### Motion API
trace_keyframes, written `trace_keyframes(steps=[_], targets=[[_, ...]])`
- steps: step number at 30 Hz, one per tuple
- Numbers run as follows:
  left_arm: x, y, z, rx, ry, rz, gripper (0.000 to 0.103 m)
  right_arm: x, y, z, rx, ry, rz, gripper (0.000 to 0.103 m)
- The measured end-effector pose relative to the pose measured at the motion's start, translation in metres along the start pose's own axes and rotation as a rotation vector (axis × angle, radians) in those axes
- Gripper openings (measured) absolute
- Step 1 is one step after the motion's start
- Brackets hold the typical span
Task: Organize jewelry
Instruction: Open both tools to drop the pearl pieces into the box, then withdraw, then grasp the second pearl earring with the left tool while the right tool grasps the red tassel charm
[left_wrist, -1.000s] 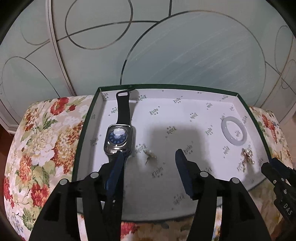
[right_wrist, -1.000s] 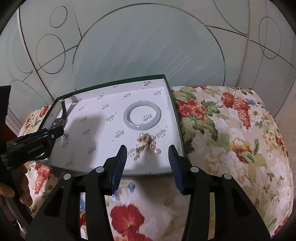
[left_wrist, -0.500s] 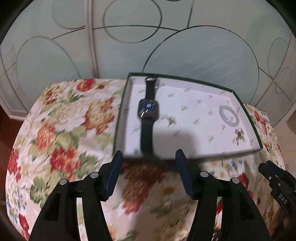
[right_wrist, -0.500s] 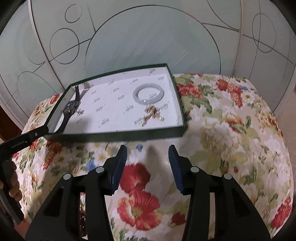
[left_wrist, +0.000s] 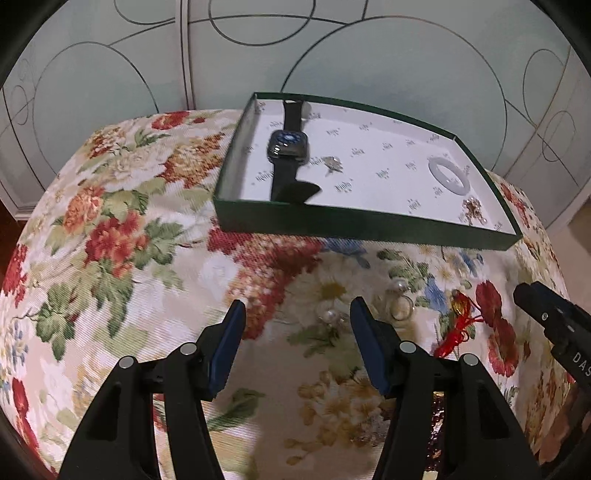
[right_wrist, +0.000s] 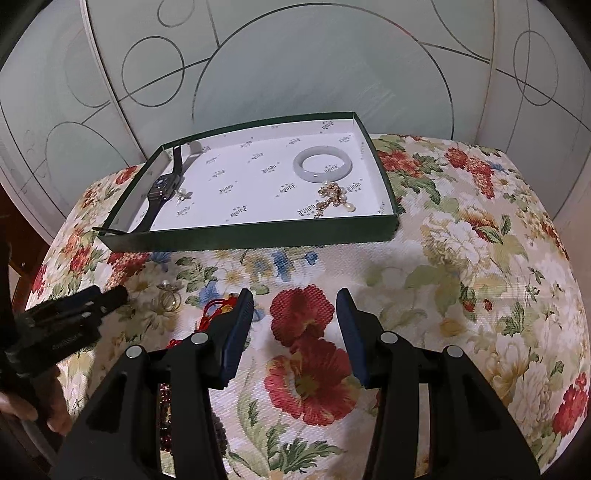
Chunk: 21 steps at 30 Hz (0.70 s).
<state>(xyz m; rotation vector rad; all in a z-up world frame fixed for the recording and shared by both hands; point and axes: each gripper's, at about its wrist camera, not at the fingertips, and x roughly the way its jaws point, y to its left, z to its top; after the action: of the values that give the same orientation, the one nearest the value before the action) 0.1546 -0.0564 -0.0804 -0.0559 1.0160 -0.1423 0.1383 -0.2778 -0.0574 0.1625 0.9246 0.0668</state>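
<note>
Now both grippers hang over the floral cushion (right_wrist: 461, 258), jaws apart and empty.

Left gripper (left_wrist: 295, 314) and right gripper (right_wrist: 294, 299) point toward the green tray (right_wrist: 258, 236). Inside it the watch (left_wrist: 289, 147) lies along the left wall, strap running near to far; the pale bangle (right_wrist: 322, 164) and pearl chain (right_wrist: 334, 197) sit at right. Loose rings (left_wrist: 400, 308) and a red cord (left_wrist: 460, 325) rest on the cushion.

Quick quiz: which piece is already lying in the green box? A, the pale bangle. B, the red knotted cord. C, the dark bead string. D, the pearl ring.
A: the pale bangle lies on the box's white liner near the right end, while the cord, beads and ring sit on the floral cloth in front.
</note>
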Motion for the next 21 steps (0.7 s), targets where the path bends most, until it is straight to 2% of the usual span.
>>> trace_keyframes(steps=[4, 6, 11, 16, 17, 19, 21], targets=[[0.005, -0.005, -0.002, 0.004, 0.003, 0.002, 0.057, -0.002, -0.002, 0.001, 0.006, -0.004, 0.004, 0.047], [0.005, -0.007, -0.002, 0.016, -0.005, 0.015, 0.049, -0.002, -0.002, 0.001, 0.006, -0.004, 0.005, 0.047], [0.005, -0.009, -0.003, 0.03, -0.005, -0.001, 0.038, 0.0, -0.001, 0.0, 0.006, 0.002, 0.01, 0.047], [0.004, -0.018, -0.01, 0.08, -0.018, 0.003, 0.037, 0.001, 0.002, -0.002, 0.0, 0.004, 0.014, 0.047], [0.004, -0.019, -0.01, 0.087, -0.02, 0.01, 0.035, 0.001, 0.002, -0.002, 0.001, 0.004, 0.015, 0.047], [0.004, -0.019, -0.011, 0.096, -0.024, 0.022, 0.019, 0.001, 0.002, -0.002, 0.002, 0.004, 0.02, 0.047], [0.004, -0.018, -0.01, 0.093, -0.022, 0.019, 0.018, 0.001, 0.002, -0.002, 0.001, 0.003, 0.025, 0.047]])
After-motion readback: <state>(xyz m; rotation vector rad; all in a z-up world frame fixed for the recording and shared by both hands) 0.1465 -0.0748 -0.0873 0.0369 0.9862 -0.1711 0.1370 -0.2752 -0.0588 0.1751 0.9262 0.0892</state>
